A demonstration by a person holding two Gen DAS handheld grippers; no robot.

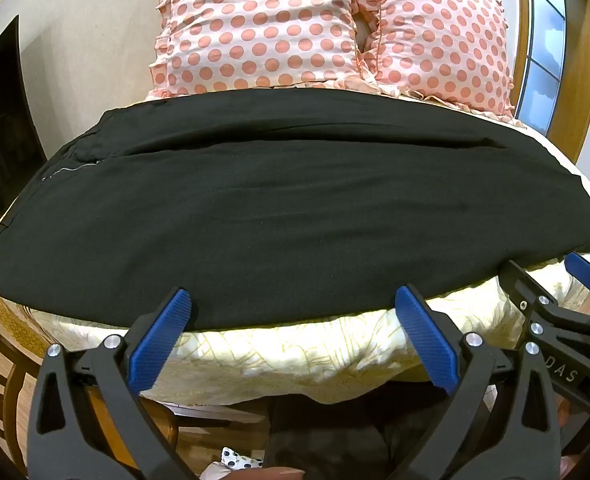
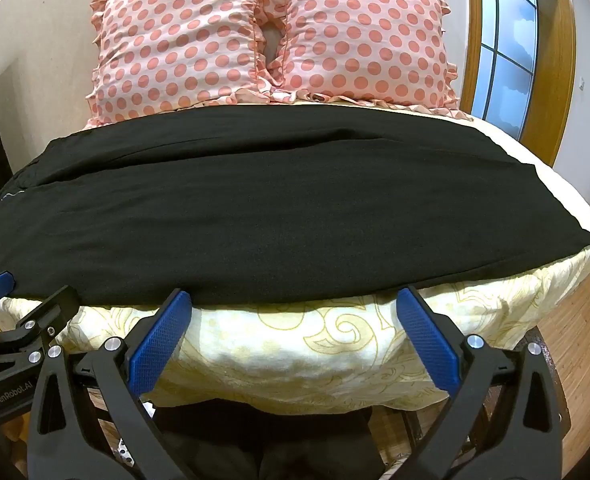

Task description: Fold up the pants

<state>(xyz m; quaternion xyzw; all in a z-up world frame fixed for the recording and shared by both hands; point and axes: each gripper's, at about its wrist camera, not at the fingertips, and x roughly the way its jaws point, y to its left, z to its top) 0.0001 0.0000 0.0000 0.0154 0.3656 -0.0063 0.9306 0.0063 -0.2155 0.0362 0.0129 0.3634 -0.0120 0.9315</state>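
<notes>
One black pants (image 1: 287,208) across the bed (image 1: 295,352); two dotted pillows (image 1: 263,28); left gripper (image 1: 293,312) and right gripper (image 2: 295,312) fingers spread, empty.

A bed (image 2: 335,344) with a pale yellow patterned cover fills the room's middle. Two pink dotted pillows (image 2: 271,36) lean against the white wall (image 2: 43,36) at its head. Right of the bed stands a wood-framed window (image 2: 503,44); below it, wooden floor (image 2: 575,344).
</notes>
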